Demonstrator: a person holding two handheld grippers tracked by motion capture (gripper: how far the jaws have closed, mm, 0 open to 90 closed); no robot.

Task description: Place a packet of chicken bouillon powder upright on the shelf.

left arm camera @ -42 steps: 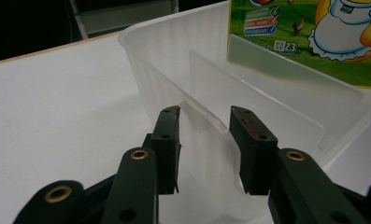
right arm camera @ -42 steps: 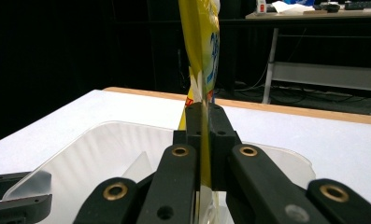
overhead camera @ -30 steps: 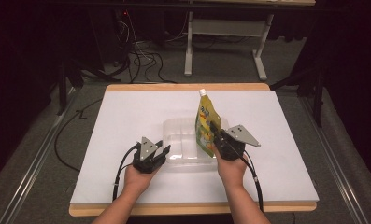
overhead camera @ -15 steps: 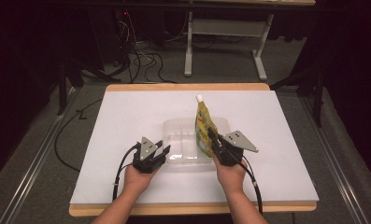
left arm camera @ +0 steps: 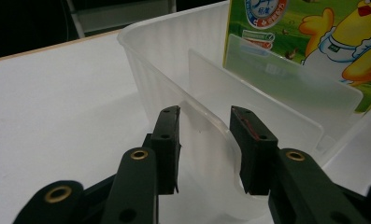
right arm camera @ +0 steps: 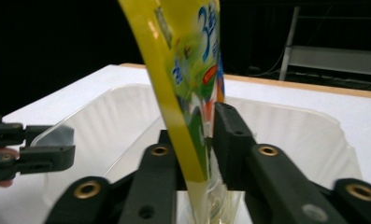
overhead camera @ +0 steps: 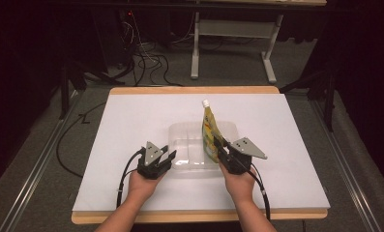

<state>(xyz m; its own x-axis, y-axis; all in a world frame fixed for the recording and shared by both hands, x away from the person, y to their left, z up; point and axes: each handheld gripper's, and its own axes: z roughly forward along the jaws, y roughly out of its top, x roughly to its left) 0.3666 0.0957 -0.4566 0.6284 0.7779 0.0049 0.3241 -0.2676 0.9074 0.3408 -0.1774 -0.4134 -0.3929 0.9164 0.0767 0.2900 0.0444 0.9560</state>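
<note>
While the left claw (overhead camera: 166, 157) pins the clear tub's rim (left arm camera: 211, 126) steady, the right claw (right arm camera: 197, 140), just easing open, straddles the upright spouted pouch (overhead camera: 209, 131).

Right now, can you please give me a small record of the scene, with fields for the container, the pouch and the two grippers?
container: clear plastic bin with a divider, on the white table
pouch: yellow-green spouted pouch, upright in the bin's right part
left gripper: jaws astride the bin's near rim
right gripper: jaws have just been opening, the pouch's lower edge between them
</note>
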